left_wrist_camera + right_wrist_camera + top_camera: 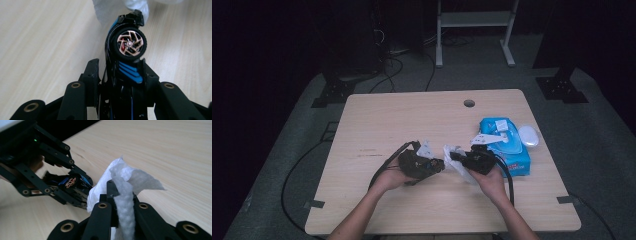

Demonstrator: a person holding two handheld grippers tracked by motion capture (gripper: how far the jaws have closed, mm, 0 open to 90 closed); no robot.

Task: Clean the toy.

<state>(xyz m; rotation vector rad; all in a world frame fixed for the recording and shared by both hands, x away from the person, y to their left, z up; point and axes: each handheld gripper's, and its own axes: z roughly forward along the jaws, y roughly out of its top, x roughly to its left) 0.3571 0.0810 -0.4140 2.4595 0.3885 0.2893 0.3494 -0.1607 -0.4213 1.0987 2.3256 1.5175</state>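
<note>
High view puts both grippers low over the middle of the wooden table (377,120), tips turned toward each other and nearly meeting. The left gripper (435,164) has its jaws closed on a black toy car (126,65) with blue stripes, and the right gripper (455,156) pinches a white wipe (124,192) between its jaws.

Left gripper view shows how the car lies — its long axis runs straight out along the jaws, one end buried between them, the free end with the copper-spoked wheel (130,44) pointing away. That free end is touching, or all but touching, the white tissue at the top of the picture.

Right gripper view gives the same meeting from the other side: the wipe stands up between the jaws and fans out to the left, and the car sits just beyond that loose edge, held in the far gripper's linkage.

So the wipe lies dead ahead of the car's nose, end to end. Judging by this, the coming stroke is the right gripper's to make — along the car's length, not across it.

Behind the right hand sit a blue wipes pack (507,142) and a white lid (528,135), apart from the work.
</note>
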